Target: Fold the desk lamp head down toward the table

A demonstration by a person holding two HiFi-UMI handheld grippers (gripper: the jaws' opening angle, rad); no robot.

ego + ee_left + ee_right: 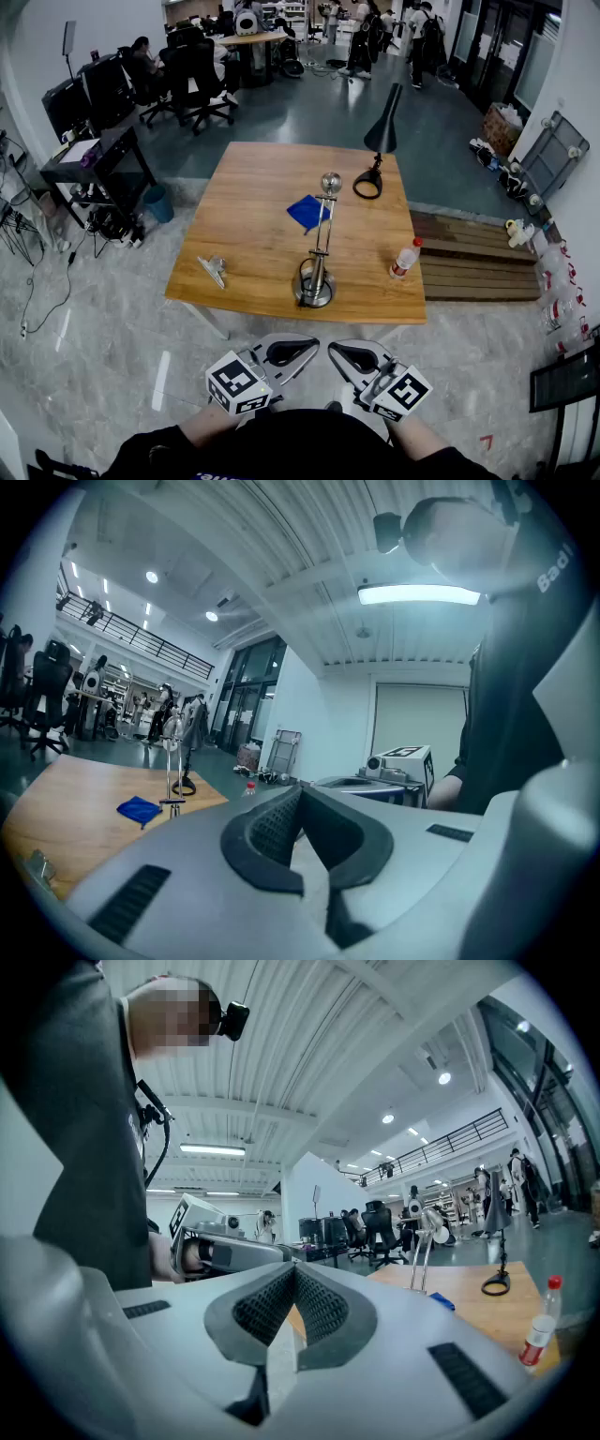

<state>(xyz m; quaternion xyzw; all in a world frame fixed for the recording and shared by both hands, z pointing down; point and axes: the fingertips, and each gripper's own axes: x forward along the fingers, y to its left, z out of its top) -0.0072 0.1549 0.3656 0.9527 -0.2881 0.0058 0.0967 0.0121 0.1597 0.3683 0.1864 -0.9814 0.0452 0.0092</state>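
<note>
A silver desk lamp (319, 251) stands upright near the wooden table's (253, 187) front edge, its round head (331, 181) at the top of the arm. A black desk lamp (382, 133) with a cone shade stands at the table's back right. My left gripper (312, 346) and right gripper (331, 348) are held close to my body, in front of the table and off it, tips facing each other. Both are shut with nothing between the jaws. In the left gripper view (298, 790) and the right gripper view (292, 1270) the pads meet, with the silver lamp (424, 1241) far beyond.
A blue cloth (307, 211) lies behind the silver lamp. A red-capped plastic bottle (405, 259) stands at the front right edge and a small metal clip (213, 270) at the front left. Office chairs, desks and people fill the room behind; wooden pallets (478, 262) lie right of the table.
</note>
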